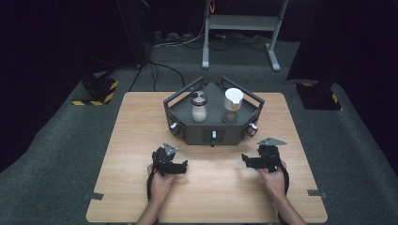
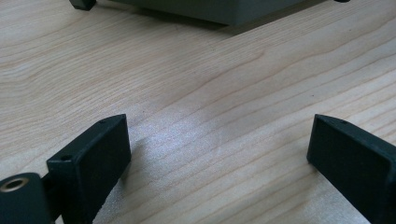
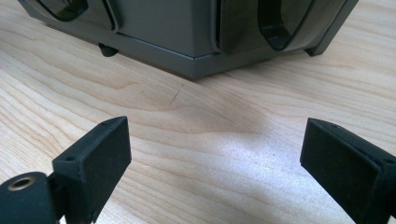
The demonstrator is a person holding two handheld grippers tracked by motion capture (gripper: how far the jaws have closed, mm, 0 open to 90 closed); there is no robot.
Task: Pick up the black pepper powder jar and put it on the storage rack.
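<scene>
A dark grey angular tray [image 1: 185, 123] stands at the middle back of the wooden table [image 1: 141, 122]. It holds two jars: a clear jar with a grey lid [image 1: 199, 107] on the left and a white-lidded jar [image 1: 233, 105] on the right. My left gripper [image 1: 180, 166] rests low in front of the tray's left side, open and empty, and its own view has its jaws [image 2: 219, 126] wide apart over bare wood. My right gripper [image 1: 248, 161] sits in front of the tray's right side, also open and empty [image 3: 215, 123], with the tray's front wall [image 3: 177, 42] close ahead.
Small knobs stick out of the tray's front faces [image 1: 214, 136]. Tape marks sit near the table's front corners [image 1: 96, 196]. On the floor are yellow-black striped bases at left [image 1: 96, 91] and right [image 1: 319, 93], cables, and a metal stand [image 1: 244, 28] behind the table.
</scene>
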